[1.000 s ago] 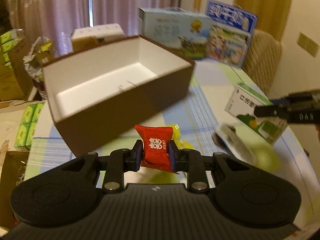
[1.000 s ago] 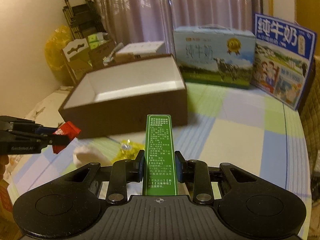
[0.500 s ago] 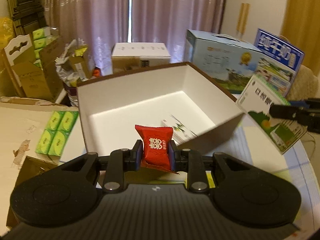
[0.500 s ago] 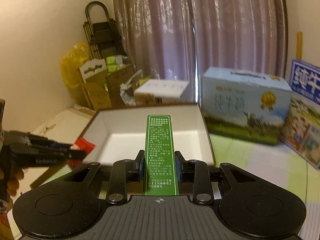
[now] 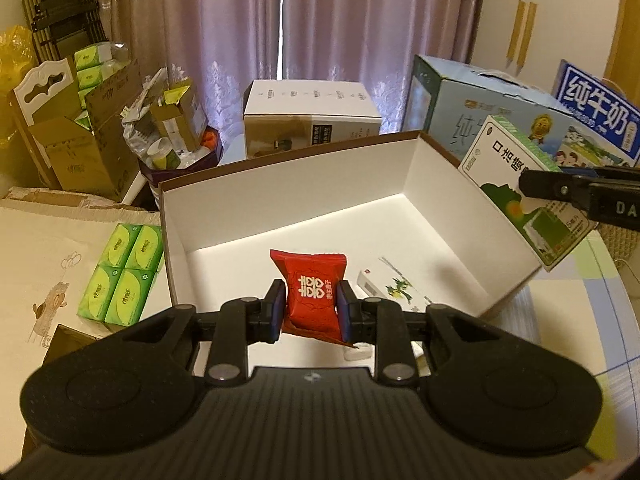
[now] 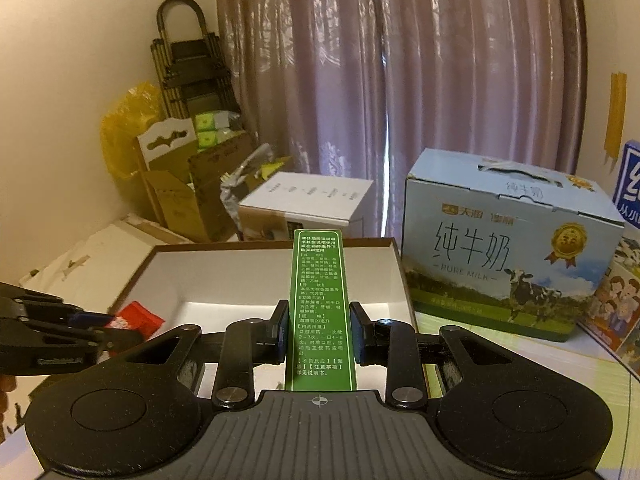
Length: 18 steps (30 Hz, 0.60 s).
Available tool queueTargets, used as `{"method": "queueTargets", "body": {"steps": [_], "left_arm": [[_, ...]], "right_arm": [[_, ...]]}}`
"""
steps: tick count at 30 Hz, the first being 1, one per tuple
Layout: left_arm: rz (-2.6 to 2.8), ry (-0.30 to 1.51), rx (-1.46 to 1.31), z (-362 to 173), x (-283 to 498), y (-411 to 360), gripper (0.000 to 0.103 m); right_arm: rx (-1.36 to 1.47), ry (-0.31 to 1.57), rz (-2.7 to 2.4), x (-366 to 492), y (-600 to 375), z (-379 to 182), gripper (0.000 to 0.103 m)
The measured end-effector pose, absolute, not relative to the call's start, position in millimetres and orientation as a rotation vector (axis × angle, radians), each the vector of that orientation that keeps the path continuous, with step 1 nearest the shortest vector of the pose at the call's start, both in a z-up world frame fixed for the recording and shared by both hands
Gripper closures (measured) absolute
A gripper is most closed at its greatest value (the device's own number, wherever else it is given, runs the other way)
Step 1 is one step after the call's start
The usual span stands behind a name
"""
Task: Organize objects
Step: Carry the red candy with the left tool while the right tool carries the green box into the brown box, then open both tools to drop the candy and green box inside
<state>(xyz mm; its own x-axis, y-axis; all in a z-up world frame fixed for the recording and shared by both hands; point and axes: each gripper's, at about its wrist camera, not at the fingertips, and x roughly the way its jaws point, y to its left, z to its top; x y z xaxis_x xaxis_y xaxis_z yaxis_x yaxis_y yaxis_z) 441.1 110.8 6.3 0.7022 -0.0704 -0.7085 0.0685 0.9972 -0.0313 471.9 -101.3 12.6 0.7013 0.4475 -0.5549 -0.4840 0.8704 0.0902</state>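
We see mauve curtains (image 5: 320, 20) across the back wall. Before them stands a white and tan carton (image 5: 308, 116), with a pale blue milk case (image 6: 508, 240) to its right. On the left, open cardboard boxes (image 5: 76, 148) hold green tissue packs, and a folded black cart (image 6: 188, 68) leans against the wall behind a yellow bag (image 6: 128, 136).

Your left wrist view looks down, close, into the brown box (image 5: 360, 216) (white inside); your right wrist view faces the same box (image 6: 256, 268), lower, toward the curtains (image 6: 400, 80).
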Motion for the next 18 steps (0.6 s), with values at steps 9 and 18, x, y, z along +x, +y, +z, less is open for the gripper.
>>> {"method": "queueTargets", "body": {"steps": [9,18], "left_arm": [[-0.051,0.845,-0.012,-10.1,475.5,116.5,0.080],[-0.033,0.891,-0.008,-26.4,499.4,120.5,0.080]], "right_arm": [[-0.064,0.720,0.487,514.6,-92.8,-30.2,0.076],[-0.091,0.775,0.486,533.2,-87.5,-53.0,0.076]]}}
